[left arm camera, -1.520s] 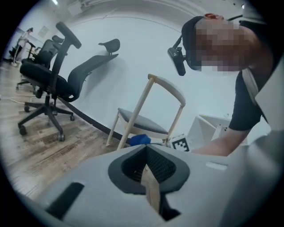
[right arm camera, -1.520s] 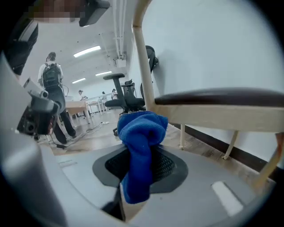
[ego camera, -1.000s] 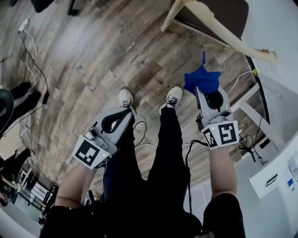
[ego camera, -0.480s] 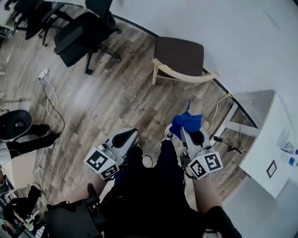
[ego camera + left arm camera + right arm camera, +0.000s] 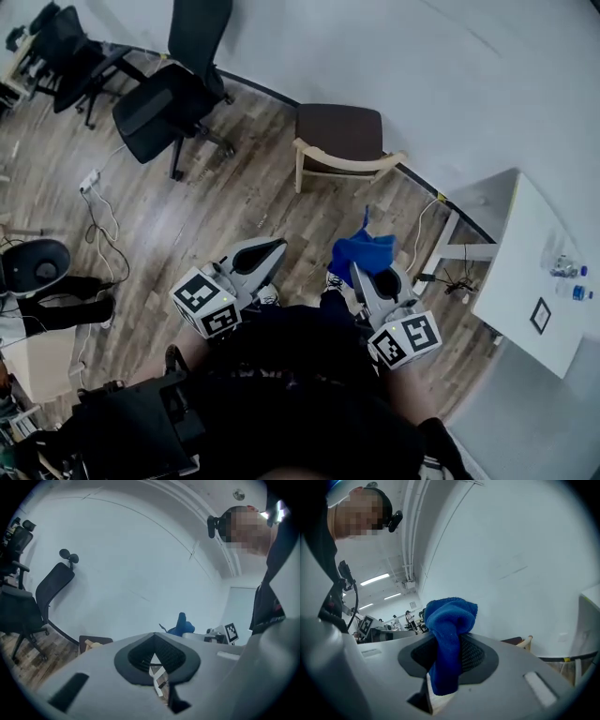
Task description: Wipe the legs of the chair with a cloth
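Observation:
The chair [image 5: 337, 141] has a brown seat and pale wooden legs and stands by the wall, well ahead of both grippers. It shows small in the left gripper view [image 5: 91, 644] and in the right gripper view [image 5: 521, 642]. A blue cloth [image 5: 361, 251] bunches out of my right gripper [image 5: 359, 272], which is shut on it; up close the cloth [image 5: 449, 634] hangs over the right gripper [image 5: 451, 644]. My left gripper [image 5: 274, 247] is held level beside it, and seen up close the left gripper [image 5: 154, 638] is shut with nothing in it. Neither touches the chair.
Black office chairs [image 5: 164, 103] stand at the far left. A white table [image 5: 525, 272] with small bottles is at the right, with cables [image 5: 450, 279] beneath it. More cables and a power strip [image 5: 91, 180] lie on the wood floor. The person's dark clothing fills the bottom.
The head view has risen and pulled back from the floor, so the chair now looks small and far. Both grippers stay near the body, and the cloth is still in the right gripper.

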